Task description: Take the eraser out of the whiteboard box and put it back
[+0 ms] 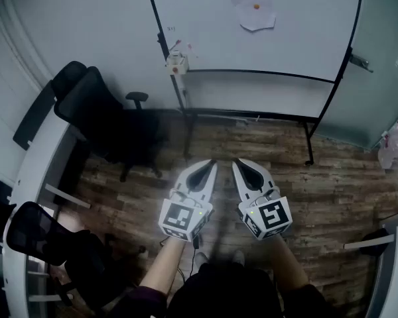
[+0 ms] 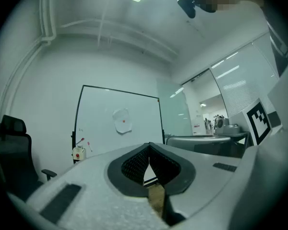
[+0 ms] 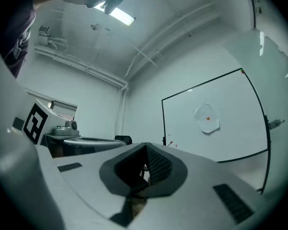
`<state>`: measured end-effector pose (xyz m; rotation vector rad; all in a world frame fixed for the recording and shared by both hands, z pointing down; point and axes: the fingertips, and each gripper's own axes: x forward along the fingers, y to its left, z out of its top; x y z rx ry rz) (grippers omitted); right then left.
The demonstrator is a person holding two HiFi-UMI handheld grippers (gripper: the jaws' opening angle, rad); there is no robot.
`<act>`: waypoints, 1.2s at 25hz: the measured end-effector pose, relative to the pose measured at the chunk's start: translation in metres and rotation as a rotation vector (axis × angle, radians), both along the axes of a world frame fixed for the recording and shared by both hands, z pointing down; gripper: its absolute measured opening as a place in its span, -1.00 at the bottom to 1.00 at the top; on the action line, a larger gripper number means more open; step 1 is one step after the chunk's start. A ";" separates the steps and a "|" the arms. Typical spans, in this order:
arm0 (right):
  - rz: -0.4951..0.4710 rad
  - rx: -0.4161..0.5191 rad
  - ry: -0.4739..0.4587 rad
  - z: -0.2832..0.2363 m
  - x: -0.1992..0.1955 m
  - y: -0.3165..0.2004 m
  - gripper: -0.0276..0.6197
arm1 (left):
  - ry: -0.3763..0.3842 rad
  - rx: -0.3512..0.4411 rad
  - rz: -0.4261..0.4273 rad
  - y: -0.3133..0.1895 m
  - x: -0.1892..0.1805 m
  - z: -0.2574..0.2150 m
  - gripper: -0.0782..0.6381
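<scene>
Before the reach: well apart from the whiteboard [image 1: 298, 25], nothing in hand.

Holds left gripper [image 1: 211, 163] and right gripper [image 1: 239, 162] side by side over the wood floor [image 1: 331, 197], both with jaws closed and empty. Leaves the whiteboard box [image 1: 176, 63] far off on the board's left post, with the eraser presumably inside, too small to tell. Probably calls next for stepping nearer and opening one gripper at the box.

Whiteboard [image 1: 252, 38] stands at the back on the floor [image 1: 331, 184], w/ paper [image 1: 252, 5] near its top & a box [image 1: 176, 63] on its left post. Chair [image 1: 103, 121] sits left of the board, desk [image 1: 33, 171] further left. Left gripper [image 1: 211, 163] & right gripper [image 1: 239, 163] are side by side before the board, well apart from it.
</scene>
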<state>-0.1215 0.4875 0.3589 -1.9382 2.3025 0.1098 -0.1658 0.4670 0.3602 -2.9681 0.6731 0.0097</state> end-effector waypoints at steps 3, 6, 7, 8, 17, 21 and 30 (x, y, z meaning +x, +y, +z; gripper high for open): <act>0.004 0.000 -0.001 0.001 0.012 0.007 -0.91 | -0.002 0.002 -0.003 0.005 0.010 0.001 -0.77; 0.007 -0.004 -0.008 0.005 0.026 0.012 -0.91 | 0.000 -0.007 -0.007 0.008 0.021 0.003 -0.77; 0.005 -0.004 -0.009 0.006 0.030 0.013 -0.91 | 0.001 -0.013 -0.011 0.009 0.024 0.005 -0.77; 0.001 -0.004 -0.009 0.007 0.033 0.014 -0.91 | 0.002 -0.018 -0.016 0.010 0.028 0.006 -0.77; -0.082 -0.017 -0.033 0.016 0.050 0.015 -0.91 | -0.015 -0.012 -0.061 0.012 0.047 0.010 -0.77; -0.091 -0.021 -0.033 0.019 0.051 0.003 -0.91 | -0.031 -0.011 -0.075 0.000 0.047 0.012 -0.77; -0.093 -0.037 -0.036 0.031 0.065 -0.063 -0.91 | -0.030 -0.028 -0.081 -0.066 0.061 0.027 -0.77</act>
